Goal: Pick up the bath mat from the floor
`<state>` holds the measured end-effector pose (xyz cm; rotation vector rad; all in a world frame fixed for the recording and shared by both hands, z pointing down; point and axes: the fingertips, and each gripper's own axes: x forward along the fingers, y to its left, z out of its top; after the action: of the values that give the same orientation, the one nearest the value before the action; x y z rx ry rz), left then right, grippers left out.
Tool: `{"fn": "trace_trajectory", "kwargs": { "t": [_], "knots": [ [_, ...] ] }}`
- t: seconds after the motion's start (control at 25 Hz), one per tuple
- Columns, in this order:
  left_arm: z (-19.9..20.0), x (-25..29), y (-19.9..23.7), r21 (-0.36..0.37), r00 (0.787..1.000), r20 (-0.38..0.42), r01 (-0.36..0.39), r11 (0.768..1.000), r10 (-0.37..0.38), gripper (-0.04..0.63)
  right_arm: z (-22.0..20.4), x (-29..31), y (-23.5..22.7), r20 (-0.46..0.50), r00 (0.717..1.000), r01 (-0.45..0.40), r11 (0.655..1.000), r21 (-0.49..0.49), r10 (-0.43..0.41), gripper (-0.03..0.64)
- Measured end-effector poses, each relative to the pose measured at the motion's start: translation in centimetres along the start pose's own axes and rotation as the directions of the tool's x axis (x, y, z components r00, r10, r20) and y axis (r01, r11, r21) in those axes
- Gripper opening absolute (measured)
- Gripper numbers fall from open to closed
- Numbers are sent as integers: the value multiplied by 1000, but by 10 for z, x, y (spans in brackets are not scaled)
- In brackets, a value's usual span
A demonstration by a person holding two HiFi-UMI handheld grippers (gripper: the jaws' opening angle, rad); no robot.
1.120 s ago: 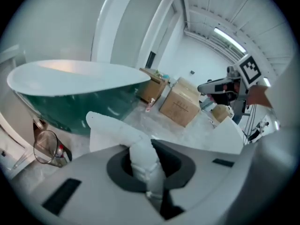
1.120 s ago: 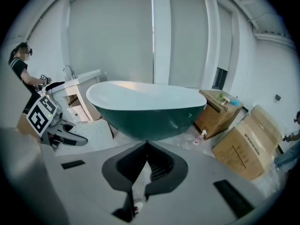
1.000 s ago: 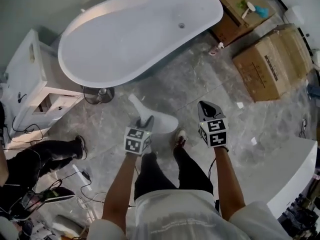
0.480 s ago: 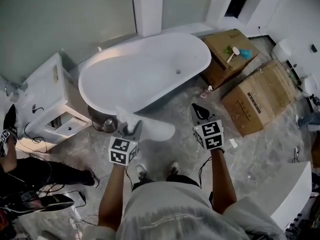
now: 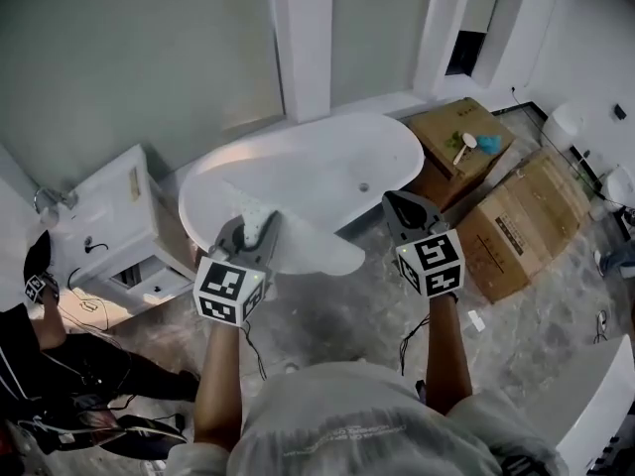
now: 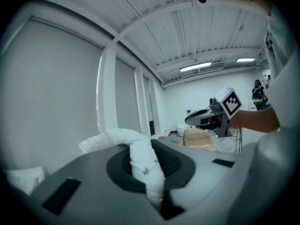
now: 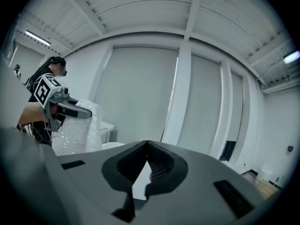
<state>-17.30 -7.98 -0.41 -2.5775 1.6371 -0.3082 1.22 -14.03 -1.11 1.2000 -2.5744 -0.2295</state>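
Note:
The bath mat (image 5: pixel 310 243) is white, off the floor, and hangs in front of the tub from my left gripper (image 5: pixel 254 229), which is shut on its bunched edge. In the left gripper view the mat (image 6: pixel 141 159) is a thick white roll pinched between the jaws. The right gripper view shows it (image 7: pixel 80 131) as a speckled white sheet drooping below the left gripper (image 7: pixel 70 109). My right gripper (image 5: pixel 399 207) is held up beside it on the right, shut and empty, its tips (image 7: pixel 147 142) touching. It also shows in the left gripper view (image 6: pixel 202 118).
A white bathtub (image 5: pixel 337 152) lies ahead. Two cardboard boxes (image 5: pixel 461 142) (image 5: pixel 526 224) stand at the right, and a white cabinet (image 5: pixel 104 216) at the left. A person in black (image 5: pixel 45 365) is at the lower left among cables on the grey floor.
Both grippers have risen, and the mat has come up with the left one from low over the floor to in front of the tub. The view now takes in more of the wall.

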Motion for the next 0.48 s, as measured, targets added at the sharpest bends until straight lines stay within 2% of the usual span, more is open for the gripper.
{"fn": "trace_trajectory", "kwargs": {
  "t": [0.2, 0.48],
  "knots": [
    [38, -6, 22, 74, 999, 53, -13, 997, 9, 34, 45, 8, 5, 83, 996, -15, 1000, -27, 17, 14],
    [59, -16, 43, 98, 996, 86, -45, 994, 36, 34, 69, 19, 20, 101, 994, -29, 998, -61, 35, 14]
  ]
}}
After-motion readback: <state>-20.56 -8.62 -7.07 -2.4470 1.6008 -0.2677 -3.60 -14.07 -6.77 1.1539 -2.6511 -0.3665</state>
